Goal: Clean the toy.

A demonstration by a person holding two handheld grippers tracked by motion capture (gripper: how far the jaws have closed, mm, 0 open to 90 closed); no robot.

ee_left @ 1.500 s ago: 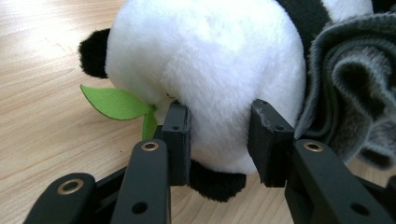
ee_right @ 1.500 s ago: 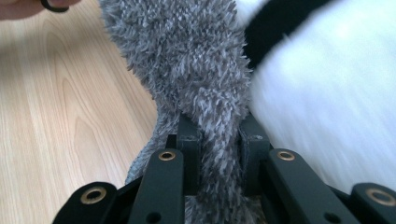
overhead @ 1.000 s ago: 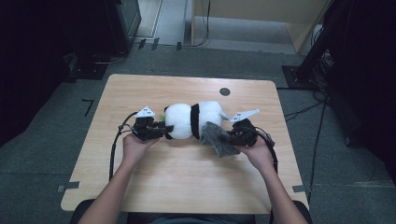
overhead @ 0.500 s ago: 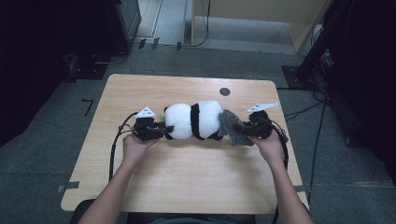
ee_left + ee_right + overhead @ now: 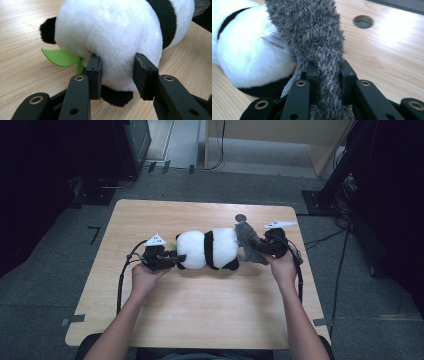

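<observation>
Pale wooden table (image 5: 200,320) on grey floor (image 5: 45,310), left gripper (image 5: 162,257) jaws pinching plush panda (image 5: 207,249), right gripper (image 5: 270,247) jaws clamping grey cloth (image 5: 247,240)

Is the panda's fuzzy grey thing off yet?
Nearly. The left tool pinches the toy panda at its head end. The right tool grips the grey fuzzy cloth, now stretched clear beside the body. Left: whether it is fully free can't be told.
</observation>
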